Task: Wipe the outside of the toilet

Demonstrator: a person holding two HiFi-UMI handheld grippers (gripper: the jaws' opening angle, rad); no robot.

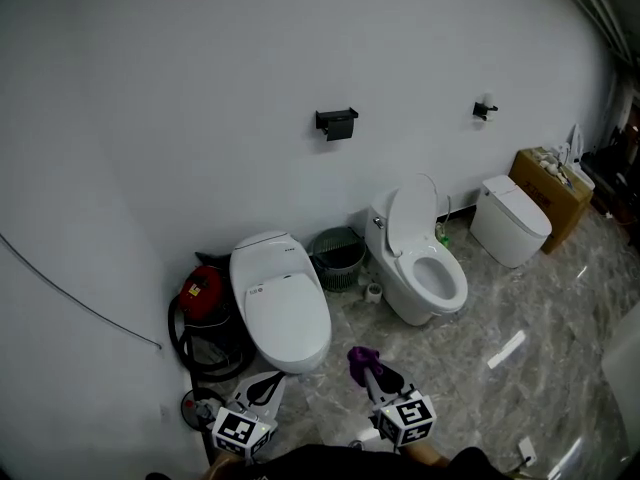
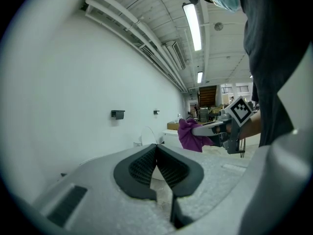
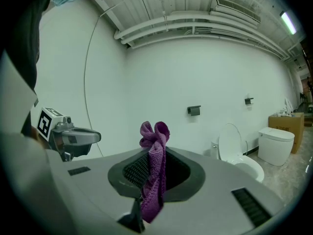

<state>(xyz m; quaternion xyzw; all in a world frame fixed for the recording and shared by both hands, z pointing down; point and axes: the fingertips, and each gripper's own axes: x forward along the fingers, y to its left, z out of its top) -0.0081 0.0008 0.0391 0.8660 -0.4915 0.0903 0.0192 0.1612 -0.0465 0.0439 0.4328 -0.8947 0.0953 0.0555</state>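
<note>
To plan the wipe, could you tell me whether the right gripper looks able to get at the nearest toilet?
Probably yes: the right gripper, shut on the cloth, hangs just beside the closed toilet, with only bare floor between them.

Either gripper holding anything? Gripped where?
Right gripper is shut on the cloth, pinched near its middle. A bunch sticks up above the jaws and a tail hangs below. Left gripper is shut, empty.
</note>
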